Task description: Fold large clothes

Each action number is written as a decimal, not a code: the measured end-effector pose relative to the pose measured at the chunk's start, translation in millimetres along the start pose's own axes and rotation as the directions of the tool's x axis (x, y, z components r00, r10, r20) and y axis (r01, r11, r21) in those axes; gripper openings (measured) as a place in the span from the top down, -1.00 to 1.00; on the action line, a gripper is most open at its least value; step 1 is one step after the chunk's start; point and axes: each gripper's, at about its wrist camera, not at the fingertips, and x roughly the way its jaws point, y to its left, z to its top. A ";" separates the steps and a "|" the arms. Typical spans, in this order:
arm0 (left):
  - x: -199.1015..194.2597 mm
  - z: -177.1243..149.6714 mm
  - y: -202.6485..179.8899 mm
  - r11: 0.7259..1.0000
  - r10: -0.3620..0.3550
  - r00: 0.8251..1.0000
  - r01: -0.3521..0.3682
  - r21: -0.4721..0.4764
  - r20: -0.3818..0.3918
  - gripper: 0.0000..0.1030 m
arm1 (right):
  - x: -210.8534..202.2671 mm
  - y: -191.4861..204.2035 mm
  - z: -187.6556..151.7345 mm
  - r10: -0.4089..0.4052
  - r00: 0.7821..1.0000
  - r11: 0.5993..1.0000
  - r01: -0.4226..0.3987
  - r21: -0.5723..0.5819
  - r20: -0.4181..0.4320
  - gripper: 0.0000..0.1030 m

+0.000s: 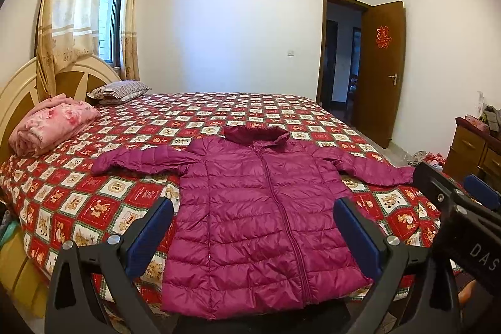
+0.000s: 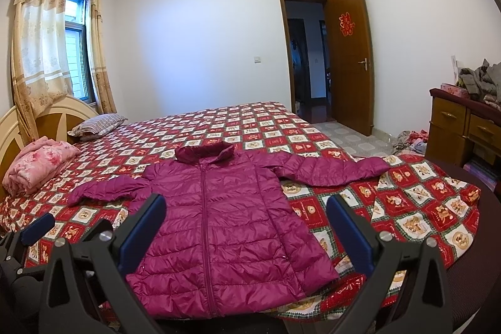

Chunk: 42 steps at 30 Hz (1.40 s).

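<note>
A magenta quilted puffer jacket [image 1: 260, 208] lies flat, zipped, front up on the bed, sleeves spread left and right, hood toward the far side. It also shows in the right wrist view [image 2: 219, 215]. My left gripper [image 1: 252, 207] is open and empty, held above the jacket's lower half near the bed's front edge. My right gripper [image 2: 245, 204] is open and empty, held above the jacket's right lower part. The right gripper also shows at the right edge of the left wrist view [image 1: 451, 187], and the left gripper at the left edge of the right wrist view [image 2: 37, 227].
The bed [image 1: 219, 111] has a red checked cover. A folded pink blanket [image 1: 53, 124] and a striped pillow [image 1: 119, 89] lie by the headboard. A wooden dresser [image 2: 463, 127] with piled clothes stands at right. An open door [image 2: 347, 58] is beyond the bed.
</note>
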 end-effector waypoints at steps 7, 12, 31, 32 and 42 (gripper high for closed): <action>3.3 -0.6 3.4 1.000 0.006 1.000 -0.007 -0.014 -0.014 -0.98 | 0.0 0.7 -1.3 -0.001 1.000 1.000 0.001 0.003 -0.002 -1.00; 16.8 1.1 12.2 0.999 0.015 0.999 -0.017 -0.032 -0.050 -0.98 | 8.2 -2.6 -7.0 -0.009 1.000 1.000 0.009 0.000 -0.012 -1.00; 231.8 6.9 108.4 0.986 0.149 0.948 -0.163 -0.029 -0.280 -0.98 | 218.4 -258.8 -4.6 -0.292 0.881 0.849 0.418 0.324 -0.371 -0.77; 243.7 7.2 112.0 0.984 0.169 0.947 -0.179 -0.010 -0.275 -0.98 | 227.1 -271.5 -3.6 -0.301 0.873 0.829 0.439 0.346 -0.384 -0.74; 346.3 -1.8 134.1 0.969 0.234 0.905 -0.247 0.010 -0.356 -0.98 | 303.4 -307.3 -12.0 -0.269 0.823 0.758 0.501 0.417 -0.500 -0.11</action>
